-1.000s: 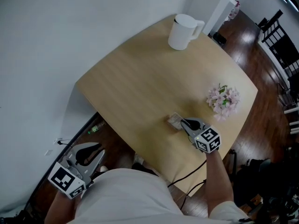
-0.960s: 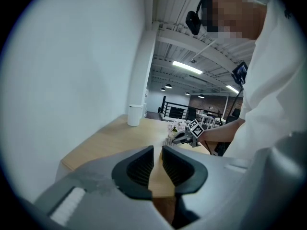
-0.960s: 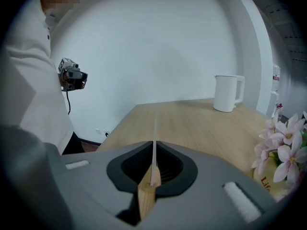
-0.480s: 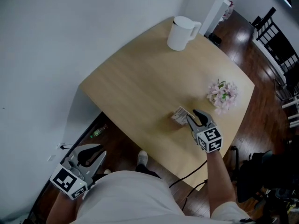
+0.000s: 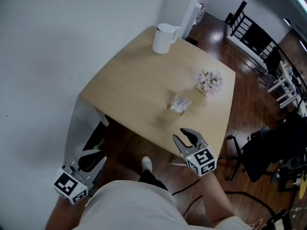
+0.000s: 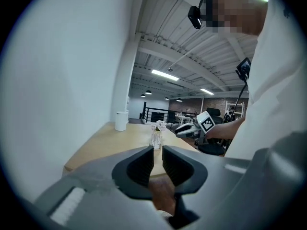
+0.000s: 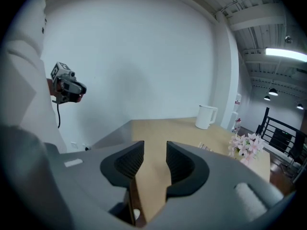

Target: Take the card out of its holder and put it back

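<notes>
My right gripper (image 5: 184, 137) hangs just off the near edge of the table (image 5: 124, 95). Its jaws are opening with nothing between them; only tabletop shows through the gap. The card (image 5: 180, 103) sits in its holder (image 5: 175, 110) out on the table, well apart from my jaws and near the pink flowers (image 5: 209, 81). A white jug (image 5: 163, 38) stands at the far corner. My left gripper (image 5: 91, 158) hangs low beside the table, jaws slightly apart and empty.
</notes>
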The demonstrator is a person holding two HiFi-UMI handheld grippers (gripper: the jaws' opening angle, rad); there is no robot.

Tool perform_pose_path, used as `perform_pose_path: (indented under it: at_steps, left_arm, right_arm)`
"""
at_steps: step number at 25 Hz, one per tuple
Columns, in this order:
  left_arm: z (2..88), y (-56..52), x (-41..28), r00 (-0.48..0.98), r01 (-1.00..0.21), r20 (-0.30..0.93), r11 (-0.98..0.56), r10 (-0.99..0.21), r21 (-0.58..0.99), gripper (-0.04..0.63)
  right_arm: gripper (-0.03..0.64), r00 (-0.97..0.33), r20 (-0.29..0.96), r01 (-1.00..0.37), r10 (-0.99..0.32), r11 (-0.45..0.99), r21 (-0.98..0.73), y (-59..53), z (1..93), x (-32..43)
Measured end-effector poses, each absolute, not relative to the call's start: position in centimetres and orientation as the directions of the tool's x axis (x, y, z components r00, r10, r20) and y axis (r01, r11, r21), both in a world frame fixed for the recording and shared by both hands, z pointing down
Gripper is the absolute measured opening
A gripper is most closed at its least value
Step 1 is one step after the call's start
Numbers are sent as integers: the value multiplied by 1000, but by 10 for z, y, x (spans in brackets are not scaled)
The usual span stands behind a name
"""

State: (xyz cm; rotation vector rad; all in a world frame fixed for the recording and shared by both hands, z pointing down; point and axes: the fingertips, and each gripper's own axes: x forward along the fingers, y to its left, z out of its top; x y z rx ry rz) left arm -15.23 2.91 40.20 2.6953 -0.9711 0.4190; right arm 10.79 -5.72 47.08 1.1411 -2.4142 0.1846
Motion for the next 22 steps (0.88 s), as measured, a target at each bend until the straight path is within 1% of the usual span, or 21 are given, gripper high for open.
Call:
perform_pose_path:
  at_steps: [6, 11, 17, 22]
  left_arm:
    - [407, 90, -198, 788, -582, 334, -803, -518, 126, 63]
    - [416, 131, -216, 824, -522, 340, -840, -452, 147, 63]
    - [427, 159, -200, 868, -438, 330, -884, -370, 162, 63]
    - [413, 167, -173, 885, -409, 299, -902, -357, 135, 63]
  right_arm:
    - [141, -486, 430, -830, -761, 556, 46, 74, 447, 55]
    - [141, -429, 449, -874, -784, 486, 13, 172, 439, 28]
    - [140, -381, 462, -900, -800, 436, 12, 237, 438, 18]
    - [140, -390, 452, -895, -802, 446, 19, 247, 435, 20]
